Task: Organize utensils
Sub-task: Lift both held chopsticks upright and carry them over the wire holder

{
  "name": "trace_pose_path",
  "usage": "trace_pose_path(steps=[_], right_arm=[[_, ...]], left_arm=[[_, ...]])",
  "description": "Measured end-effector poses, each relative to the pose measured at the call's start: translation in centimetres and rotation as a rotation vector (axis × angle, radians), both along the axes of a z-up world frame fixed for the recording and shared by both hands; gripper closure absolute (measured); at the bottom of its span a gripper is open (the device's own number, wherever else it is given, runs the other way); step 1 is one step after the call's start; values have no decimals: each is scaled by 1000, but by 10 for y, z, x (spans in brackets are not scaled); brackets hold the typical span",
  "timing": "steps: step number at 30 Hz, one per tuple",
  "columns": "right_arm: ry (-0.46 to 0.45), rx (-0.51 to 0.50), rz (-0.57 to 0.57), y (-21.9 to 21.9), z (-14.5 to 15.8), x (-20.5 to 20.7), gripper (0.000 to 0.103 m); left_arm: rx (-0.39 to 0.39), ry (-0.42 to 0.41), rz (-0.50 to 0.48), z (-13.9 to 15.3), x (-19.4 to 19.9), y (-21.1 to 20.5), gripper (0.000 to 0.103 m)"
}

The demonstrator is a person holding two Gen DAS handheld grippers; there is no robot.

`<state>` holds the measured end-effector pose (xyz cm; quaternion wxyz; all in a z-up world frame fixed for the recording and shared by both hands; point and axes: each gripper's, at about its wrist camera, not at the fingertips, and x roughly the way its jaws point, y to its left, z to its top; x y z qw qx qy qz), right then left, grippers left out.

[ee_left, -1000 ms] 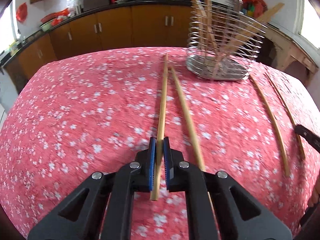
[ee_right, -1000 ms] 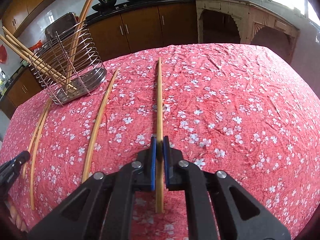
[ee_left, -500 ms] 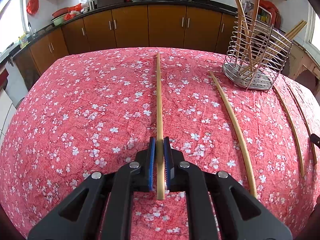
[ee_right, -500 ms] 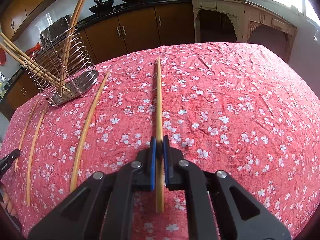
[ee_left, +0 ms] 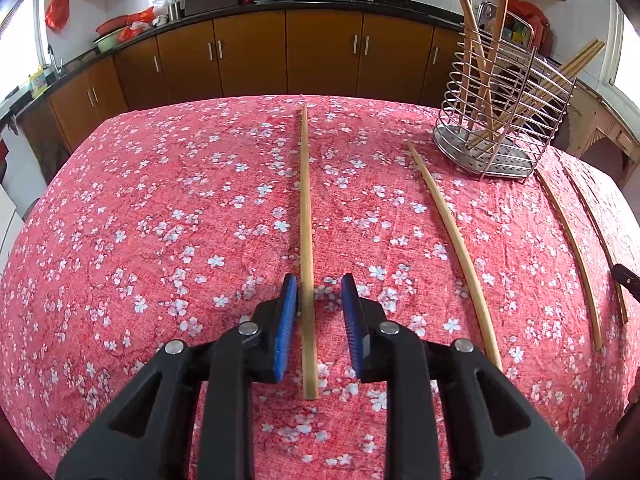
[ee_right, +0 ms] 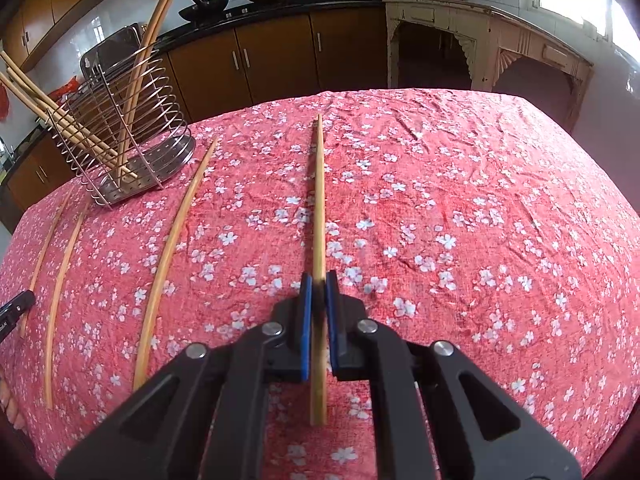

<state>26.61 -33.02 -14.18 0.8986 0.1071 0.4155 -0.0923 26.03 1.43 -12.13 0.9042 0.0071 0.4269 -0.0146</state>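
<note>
My left gripper (ee_left: 319, 292) is open, its blue pads (ee_left: 289, 304) either side of a long wooden chopstick (ee_left: 305, 216) that lies on the red floral tablecloth (ee_left: 160, 220). My right gripper (ee_right: 319, 286) is shut on another chopstick (ee_right: 319, 200), which points away over the cloth. A wire utensil holder (ee_left: 504, 120) with several chopsticks in it stands at the far right in the left wrist view and at the far left in the right wrist view (ee_right: 124, 132). Loose chopsticks lie near it (ee_left: 456, 248) (ee_right: 172, 248).
Two more chopsticks (ee_left: 572, 248) lie by the table's right edge in the left wrist view. Brown kitchen cabinets (ee_left: 320, 56) with woks on the counter run behind the table. A pale wooden side table (ee_right: 488, 40) stands at the back right.
My left gripper has opened and the chopstick it held now lies loose between its pads. My right gripper stays shut on its chopstick, shifted only slightly.
</note>
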Motion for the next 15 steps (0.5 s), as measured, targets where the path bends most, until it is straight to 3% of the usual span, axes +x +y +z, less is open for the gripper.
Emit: trace_pose_path(steps=[15], right_arm=[[-16,57,0,-14,1,-4,95]], left_arm=[[-14,0,17,1,-2,7,77]])
